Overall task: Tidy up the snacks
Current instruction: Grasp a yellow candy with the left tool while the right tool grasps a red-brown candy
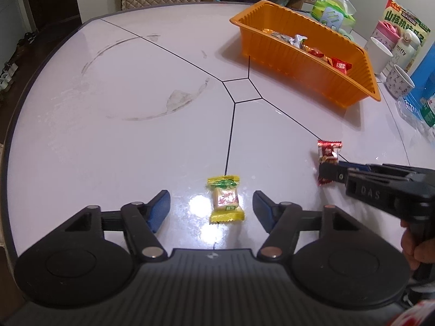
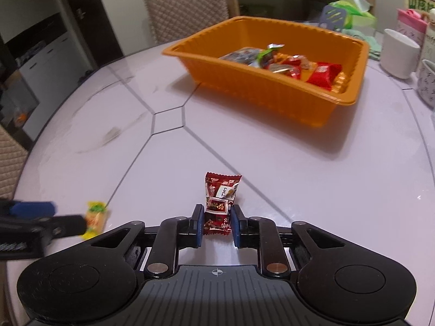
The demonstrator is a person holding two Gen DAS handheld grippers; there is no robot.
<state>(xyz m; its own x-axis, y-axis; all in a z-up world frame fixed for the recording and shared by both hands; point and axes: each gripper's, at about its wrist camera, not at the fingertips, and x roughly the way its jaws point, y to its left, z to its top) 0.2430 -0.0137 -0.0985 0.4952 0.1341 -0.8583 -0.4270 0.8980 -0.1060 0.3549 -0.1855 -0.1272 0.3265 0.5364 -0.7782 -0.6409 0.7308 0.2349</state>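
A yellow wrapped candy (image 1: 225,199) lies on the white table between the fingers of my left gripper (image 1: 211,203), which is open around it; it also shows in the right wrist view (image 2: 95,218). My right gripper (image 2: 217,217) is shut on a dark red wrapped candy (image 2: 219,203) on the table; the gripper (image 1: 330,172) and that candy (image 1: 328,152) also show in the left wrist view. An orange tray (image 2: 244,92) with several wrapped snacks stands further back, also in the left wrist view (image 1: 285,57).
White mugs (image 2: 398,53), a patterned cup (image 1: 399,81), a snack box (image 1: 405,21), a tissue pack (image 1: 335,11) and a blue box (image 1: 424,81) crowd the table's right side. A quilted chair (image 2: 187,2) stands behind the table.
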